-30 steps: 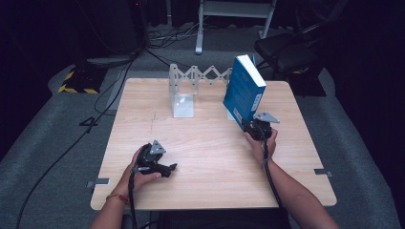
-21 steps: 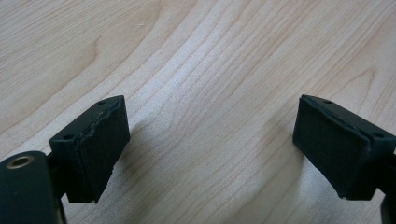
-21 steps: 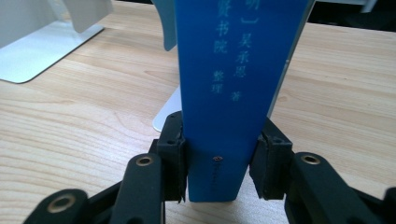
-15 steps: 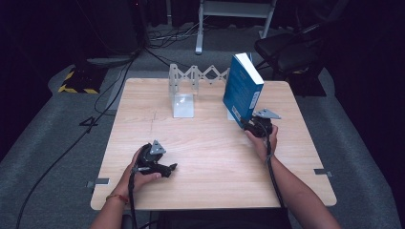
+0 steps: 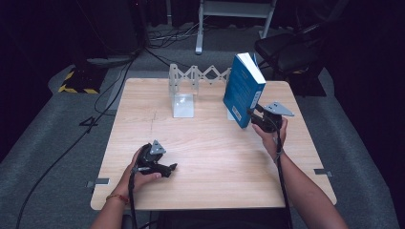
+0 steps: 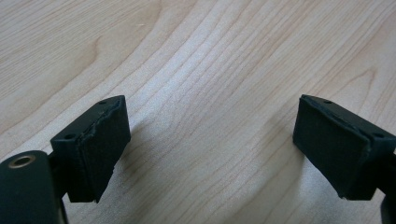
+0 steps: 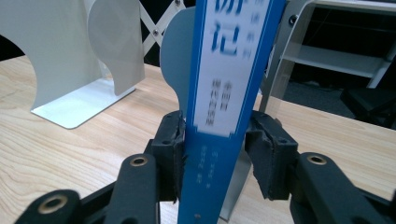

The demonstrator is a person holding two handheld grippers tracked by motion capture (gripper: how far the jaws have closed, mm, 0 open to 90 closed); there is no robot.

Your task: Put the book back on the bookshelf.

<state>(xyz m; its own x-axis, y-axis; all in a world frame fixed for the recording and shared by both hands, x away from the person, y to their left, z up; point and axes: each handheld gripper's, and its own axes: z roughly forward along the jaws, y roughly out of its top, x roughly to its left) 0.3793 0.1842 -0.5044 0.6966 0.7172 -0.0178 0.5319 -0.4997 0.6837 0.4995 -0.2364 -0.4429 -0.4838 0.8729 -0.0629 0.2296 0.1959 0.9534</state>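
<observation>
The right gripper's (image 7: 215, 154) fingers (image 7: 170, 149), just closing, clamped the blue book's (image 5: 243, 88) spine, holding it upright above the surface (image 5: 215, 152) beside the white bookend (image 5: 183, 95). The left gripper's (image 6: 210, 144) fingers stood wide apart, empty.

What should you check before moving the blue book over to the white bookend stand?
1. Right gripper has the blue book by its spine, pads on both covers: ok, though its jaws have just been closing and may not be firm.
2. Book clear of the table: cannot tell.
3. Book upright: not ok, it tilts in the high view.
4. Space beside the white bookend is free: ok.
5. Left gripper open, holding nothing, resting near the front edge, out of the way: ok.
</observation>
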